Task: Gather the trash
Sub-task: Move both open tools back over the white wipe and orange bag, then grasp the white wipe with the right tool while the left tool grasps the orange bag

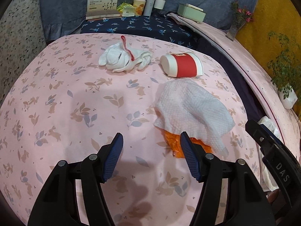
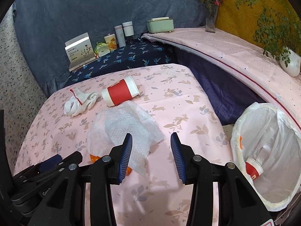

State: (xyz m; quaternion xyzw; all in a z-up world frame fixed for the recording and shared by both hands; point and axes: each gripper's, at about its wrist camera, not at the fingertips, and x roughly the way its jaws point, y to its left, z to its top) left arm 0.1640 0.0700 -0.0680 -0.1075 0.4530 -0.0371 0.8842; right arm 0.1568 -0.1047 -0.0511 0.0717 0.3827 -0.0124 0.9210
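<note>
Both grippers, left gripper (image 1: 151,146) and right gripper (image 2: 151,146), hover released and empty over the pink rabbit-print bed (image 1: 75,103). Nearest lies the embossed paper towel (image 1: 190,109), draped over an orange wrapper (image 1: 175,145): light, limp, best pinched at a raised fold. The tipped paper cup (image 1: 181,65) beyond would likely crush; the lined bin (image 2: 267,150) stands beside the bed.

You are working over a table (image 1: 75,98) covered in pink cloth printed with rabbits and leaves. On it lie a crumpled white glove with a red cuff (image 1: 122,57), a red-banded paper cup (image 1: 181,65) tipped on its side just beside it, and nearer you a white textured paper towel (image 1: 191,109) draped over an orange wrapper (image 1: 174,143).
</note>
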